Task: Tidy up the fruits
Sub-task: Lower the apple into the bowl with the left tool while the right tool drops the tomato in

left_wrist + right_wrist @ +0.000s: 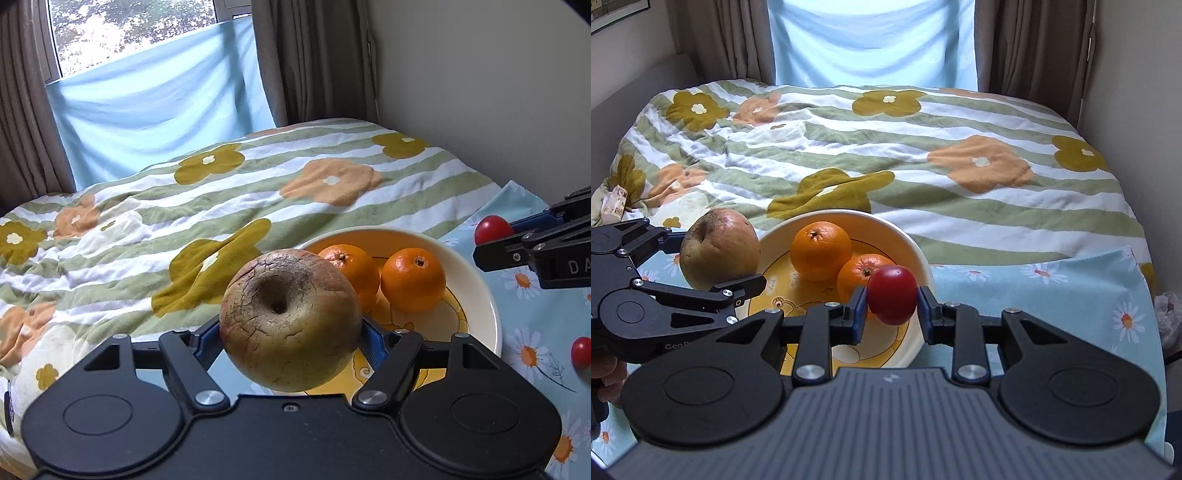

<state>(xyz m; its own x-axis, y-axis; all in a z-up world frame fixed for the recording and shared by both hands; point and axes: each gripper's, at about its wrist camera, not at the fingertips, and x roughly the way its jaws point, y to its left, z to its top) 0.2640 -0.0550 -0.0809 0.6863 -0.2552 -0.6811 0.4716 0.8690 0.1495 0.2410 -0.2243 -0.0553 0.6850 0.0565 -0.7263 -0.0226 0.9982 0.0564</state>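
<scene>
The left gripper (290, 341) clamps the apple (290, 320), carried just left of the bowl (480, 295) rim, dimple toward the camera, so the bowl lies to its right and slightly ahead. The bowl holds 2 oranges (820, 251). The right gripper (892, 308) pinches a small red tomato (892, 295) over the bowl's near rim, nearer to dropping; 1 more tomato (581, 352) lies on the daisy cloth (535, 332).

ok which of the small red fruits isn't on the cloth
The red fruit gripped by the right tool, held above the bowl's rim. The other visible one lies on the daisy cloth.
</scene>
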